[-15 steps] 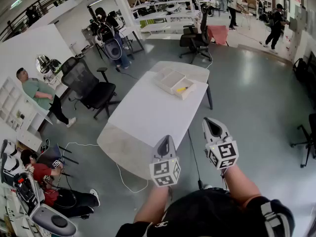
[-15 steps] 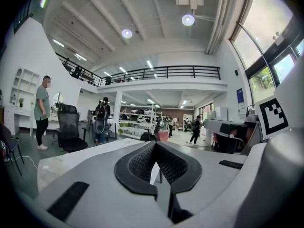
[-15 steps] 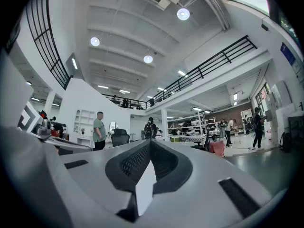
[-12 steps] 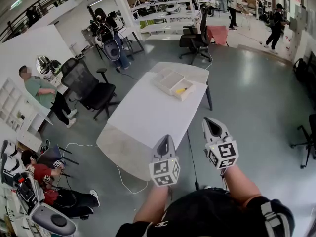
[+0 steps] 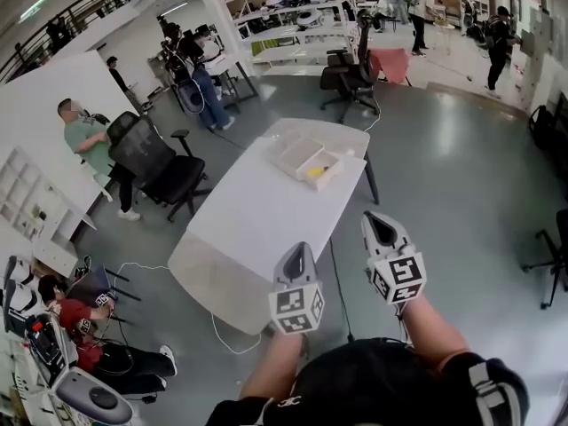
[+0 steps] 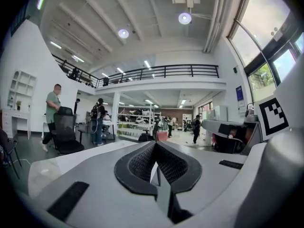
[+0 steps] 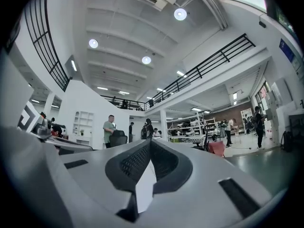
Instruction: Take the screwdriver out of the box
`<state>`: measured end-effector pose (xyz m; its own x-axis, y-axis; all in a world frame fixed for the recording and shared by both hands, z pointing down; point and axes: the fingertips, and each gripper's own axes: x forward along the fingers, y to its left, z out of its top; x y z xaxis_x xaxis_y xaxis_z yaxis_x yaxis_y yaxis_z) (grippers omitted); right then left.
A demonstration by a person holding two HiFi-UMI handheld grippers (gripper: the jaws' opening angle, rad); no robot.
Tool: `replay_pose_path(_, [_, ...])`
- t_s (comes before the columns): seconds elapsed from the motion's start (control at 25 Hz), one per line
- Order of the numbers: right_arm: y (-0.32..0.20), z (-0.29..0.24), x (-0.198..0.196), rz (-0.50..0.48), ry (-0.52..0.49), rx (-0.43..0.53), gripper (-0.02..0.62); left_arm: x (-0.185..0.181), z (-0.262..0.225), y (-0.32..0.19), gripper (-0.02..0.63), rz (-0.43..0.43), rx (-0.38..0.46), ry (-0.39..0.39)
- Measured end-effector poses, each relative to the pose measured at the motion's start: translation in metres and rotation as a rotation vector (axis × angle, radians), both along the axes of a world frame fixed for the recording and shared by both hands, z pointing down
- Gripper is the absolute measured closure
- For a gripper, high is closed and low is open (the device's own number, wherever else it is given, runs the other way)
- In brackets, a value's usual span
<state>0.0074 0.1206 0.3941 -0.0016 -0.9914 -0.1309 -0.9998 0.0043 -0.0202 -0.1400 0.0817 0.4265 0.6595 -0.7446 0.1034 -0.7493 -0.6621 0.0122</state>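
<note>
Left tool (image 5: 296, 257) and right tool (image 5: 380, 224): almost exactly where seen half a second ago. Long white rounded-corner surface (image 5: 257, 211) shifted slightly in the head view. Person in a green shirt (image 5: 84, 136) now further back, beside the black office chair (image 5: 164, 162).

Both tools closed tip to tip, gripping nothing, touching nothing. Left one at the surface's near end, right one just off its right edge, over grey floor (image 5: 444, 176).

Well apart from both, at the far end: shallow white compartmented box (image 5: 297, 149), with the yellow-handled screwdriver (image 5: 318, 171) lying in the compartment nearest the right edge.

Bare white top in between; open floor along the right side.
</note>
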Motion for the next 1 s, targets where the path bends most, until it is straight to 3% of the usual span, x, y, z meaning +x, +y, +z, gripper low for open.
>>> replay_pose_path(0.56, [-0.009,0.016,0.053,-0.023,0.001,-0.008,0.581,0.056,0.023,-0.008,0.592,-0.009,-0.021,-0.022])
replay_pose_path(1.0, [-0.034,0.031,0.089,0.011,-0.013,-0.023,0.581,0.097,0.031,-0.038,0.592,0.036,-0.019,-0.029])
